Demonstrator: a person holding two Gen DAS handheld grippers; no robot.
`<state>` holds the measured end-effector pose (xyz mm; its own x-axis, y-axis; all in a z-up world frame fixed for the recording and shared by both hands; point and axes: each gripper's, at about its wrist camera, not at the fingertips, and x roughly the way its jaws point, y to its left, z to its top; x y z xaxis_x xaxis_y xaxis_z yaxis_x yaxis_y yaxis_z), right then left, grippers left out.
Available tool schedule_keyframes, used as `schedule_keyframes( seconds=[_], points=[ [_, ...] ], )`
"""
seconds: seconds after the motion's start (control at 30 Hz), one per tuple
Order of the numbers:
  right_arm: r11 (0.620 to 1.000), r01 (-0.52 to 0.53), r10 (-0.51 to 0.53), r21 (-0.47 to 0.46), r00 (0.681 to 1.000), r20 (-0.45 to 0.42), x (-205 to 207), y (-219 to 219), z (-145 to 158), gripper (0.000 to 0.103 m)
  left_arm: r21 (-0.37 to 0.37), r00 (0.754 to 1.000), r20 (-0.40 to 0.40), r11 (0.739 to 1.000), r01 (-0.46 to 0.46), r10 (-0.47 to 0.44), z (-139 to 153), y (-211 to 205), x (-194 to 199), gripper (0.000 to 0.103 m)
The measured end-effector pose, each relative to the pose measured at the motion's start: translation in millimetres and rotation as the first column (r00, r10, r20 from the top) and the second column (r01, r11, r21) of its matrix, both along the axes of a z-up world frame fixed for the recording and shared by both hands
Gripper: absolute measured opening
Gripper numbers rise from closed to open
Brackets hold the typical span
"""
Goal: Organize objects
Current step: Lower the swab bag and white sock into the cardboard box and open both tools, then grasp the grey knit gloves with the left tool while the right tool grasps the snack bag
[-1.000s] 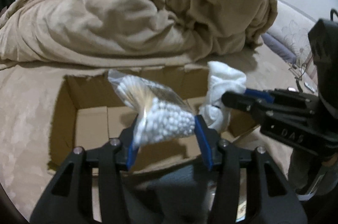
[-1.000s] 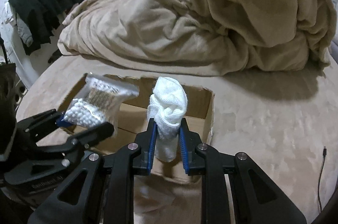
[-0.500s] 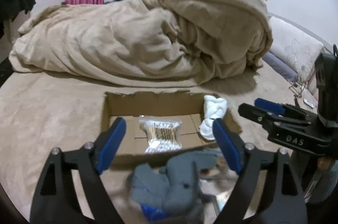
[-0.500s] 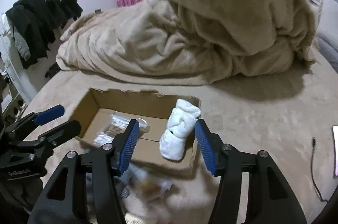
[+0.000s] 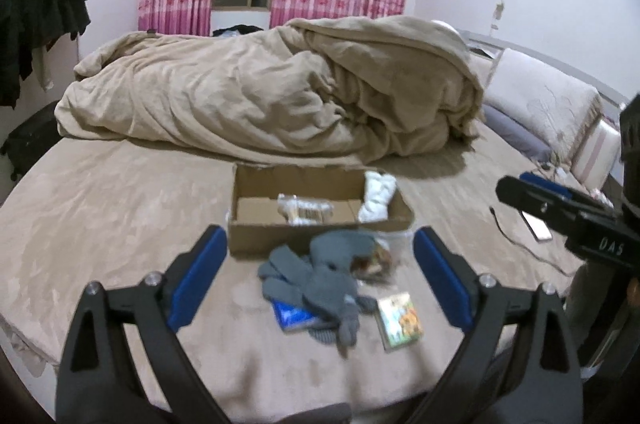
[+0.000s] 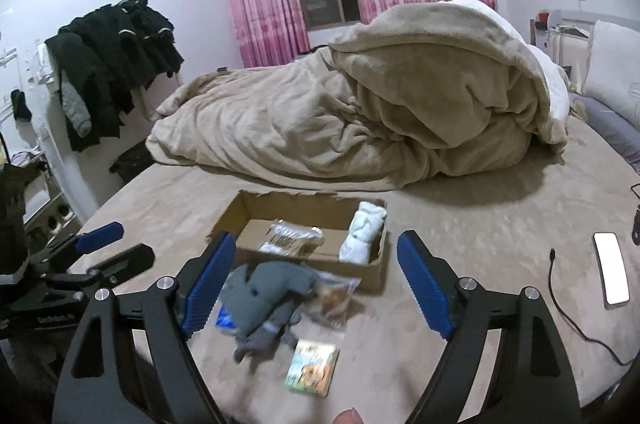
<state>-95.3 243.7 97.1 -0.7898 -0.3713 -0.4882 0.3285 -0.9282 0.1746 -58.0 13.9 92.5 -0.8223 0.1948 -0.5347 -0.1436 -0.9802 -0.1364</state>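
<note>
An open cardboard box (image 5: 256, 244) (image 6: 362, 274) sits on the bed. Inside lie a clear bag of cotton swabs (image 5: 304, 211) (image 6: 288, 238) and a rolled white towel (image 5: 378, 194) (image 6: 364, 232). In front of the box lie grey gloves (image 5: 320, 276) (image 6: 264, 294), a small picture card pack (image 5: 400, 318) (image 6: 312, 368), a blue packet (image 5: 292, 316) and a clear snack bag (image 6: 334, 298). My left gripper (image 5: 316, 280) (image 6: 104, 248) is open and empty above the gloves. My right gripper (image 6: 316, 278) (image 5: 532, 192) is open and empty.
A big beige blanket (image 5: 260, 96) (image 6: 360, 116) is heaped behind the box. A phone (image 6: 610, 272) and a black cable (image 6: 568, 312) lie on the bed at the right. Pillows (image 5: 540, 108) sit at far right. Dark clothes (image 6: 108, 64) hang at left.
Both grippers let go: the swab bag and the white towel now lie in the box. Both grippers opened and pulled back and up, away from the box.
</note>
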Motion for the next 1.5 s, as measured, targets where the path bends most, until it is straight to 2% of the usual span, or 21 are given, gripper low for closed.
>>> schedule_keyframes(
  seconds=[0.23,0.4,0.53,0.73,1.0,1.1,1.13,1.2,1.27,1.33,1.43,1.5],
  points=[
    [1.000,-0.006,0.005,0.028,1.000,0.005,46,1,-10,0.085,0.026,1.000,0.025,1.000,-0.006,0.006,-14,5,34,0.095],
    [1.000,0.006,-0.007,0.026,0.999,0.043,50,5,-30,0.085,0.041,0.998,0.064,0.999,-0.014,0.012,-38,5,32,0.095],
    [0.999,0.000,-0.003,0.044,0.998,0.068,35,2,-55,0.085,0.005,0.995,0.097,1.000,-0.003,0.002,-66,13,11,0.095],
    [0.997,0.014,-0.024,0.080,0.991,0.130,-11,-3,-102,0.085,-0.064,0.990,0.142,0.998,0.021,-0.011,-107,25,-30,0.094],
    [0.996,-0.010,-0.008,0.092,0.982,0.187,-55,-16,-135,0.085,-0.080,0.989,0.147,0.996,0.040,-0.028,-128,33,-77,0.093],
    [0.994,-0.021,0.000,0.110,0.981,0.192,-71,-23,-142,0.085,-0.094,0.987,0.155,0.995,0.046,-0.031,-135,36,-92,0.084],
    [0.993,-0.027,0.005,0.111,0.980,0.197,-77,-26,-145,0.084,-0.097,0.986,0.167,0.994,0.047,-0.031,-138,36,-97,0.076],
    [0.992,-0.033,0.007,0.121,0.978,0.207,-87,-30,-151,0.083,-0.097,0.983,0.179,0.994,0.059,-0.041,-145,38,-104,0.070],
    [0.991,-0.050,0.021,0.121,0.974,0.226,-96,-32,-157,0.080,-0.091,0.981,0.188,0.994,0.068,-0.050,-150,40,-105,0.058],
    [0.992,-0.070,0.044,0.103,0.972,0.232,-98,-33,-161,0.073,-0.094,0.981,0.185,0.992,0.079,-0.061,-151,43,-102,0.051],
    [0.991,-0.094,0.069,0.099,0.972,0.226,-95,-36,-160,0.049,-0.090,0.983,0.173,0.992,0.084,-0.067,-146,45,-95,0.047],
    [0.989,-0.099,0.073,0.113,0.974,0.213,-90,-40,-157,0.045,-0.082,0.984,0.168,0.994,0.078,-0.064,-144,42,-88,0.046]
  ],
)
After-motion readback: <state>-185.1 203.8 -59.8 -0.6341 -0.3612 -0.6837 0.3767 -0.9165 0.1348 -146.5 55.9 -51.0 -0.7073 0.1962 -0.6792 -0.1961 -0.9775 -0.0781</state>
